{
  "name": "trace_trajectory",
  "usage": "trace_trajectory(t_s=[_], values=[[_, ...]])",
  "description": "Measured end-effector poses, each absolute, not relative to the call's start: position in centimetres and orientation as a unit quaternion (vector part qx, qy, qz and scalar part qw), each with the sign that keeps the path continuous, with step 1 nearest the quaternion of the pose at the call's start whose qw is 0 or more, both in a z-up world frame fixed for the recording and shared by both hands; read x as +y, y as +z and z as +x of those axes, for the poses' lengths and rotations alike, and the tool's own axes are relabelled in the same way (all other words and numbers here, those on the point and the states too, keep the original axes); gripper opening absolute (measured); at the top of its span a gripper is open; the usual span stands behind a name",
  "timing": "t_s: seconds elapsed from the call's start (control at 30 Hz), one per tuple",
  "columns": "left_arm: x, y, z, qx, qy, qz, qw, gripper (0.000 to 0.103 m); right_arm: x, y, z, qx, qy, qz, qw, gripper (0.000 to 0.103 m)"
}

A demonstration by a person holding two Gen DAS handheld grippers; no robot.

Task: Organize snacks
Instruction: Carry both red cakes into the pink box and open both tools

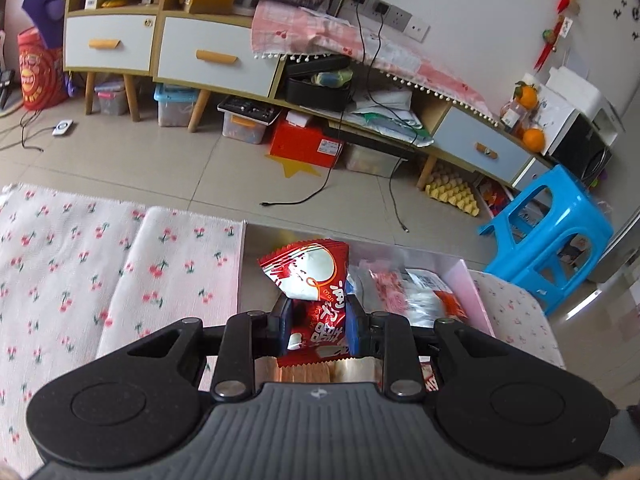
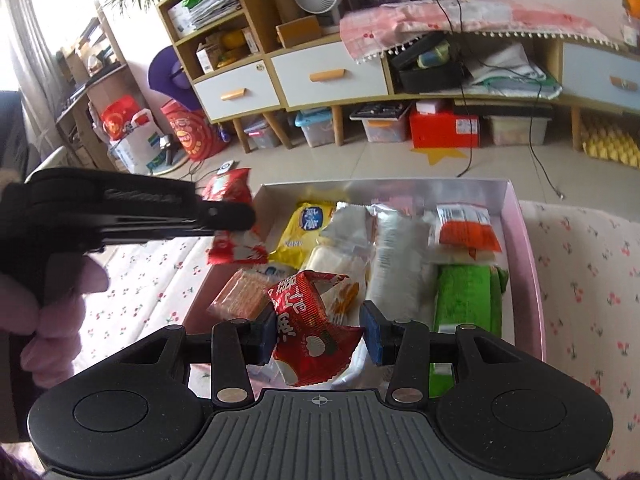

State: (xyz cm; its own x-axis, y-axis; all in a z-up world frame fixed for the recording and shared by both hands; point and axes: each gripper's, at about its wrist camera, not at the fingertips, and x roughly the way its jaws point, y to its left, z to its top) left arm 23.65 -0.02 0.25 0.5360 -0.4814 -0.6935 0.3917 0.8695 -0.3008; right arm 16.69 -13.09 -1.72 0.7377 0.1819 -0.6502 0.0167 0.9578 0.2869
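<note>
A pink box full of snack packets lies on the cherry-print cloth. My left gripper is shut on a red and white snack packet, held above the box's left edge; it also shows in the right wrist view at the left. My right gripper has its blue pads on both sides of another red snack packet over the near part of the box. In the box lie a yellow packet, an orange packet, a green packet and silver ones.
The cherry-print cloth spreads left of the box and also right of it. A blue plastic stool stands on the floor at the right. A long cabinet with storage bins under it lines the far wall.
</note>
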Motion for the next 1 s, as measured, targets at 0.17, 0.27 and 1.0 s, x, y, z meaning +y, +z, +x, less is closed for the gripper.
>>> trace_trajectory(t_s=[0.17, 0.27, 1.0], values=[[-0.4, -0.3, 24.2, 0.415, -0.243, -0.029, 0.876, 0.025, -13.0, -2.0, 17.0, 0.356, 0.05, 0.129, 0.924, 0.043], [-0.5, -0.5, 24.5, 0.417, -0.243, -0.016, 0.876, 0.025, -13.1, -2.1, 17.1, 0.355, 0.049, 0.127, 0.925, 0.043], [-0.4, 0.9, 22.8, 0.388, -0.252, -0.022, 0.886, 0.072, -14.5, -0.7, 16.0, 0.349, 0.042, 0.16, 0.923, 0.071]])
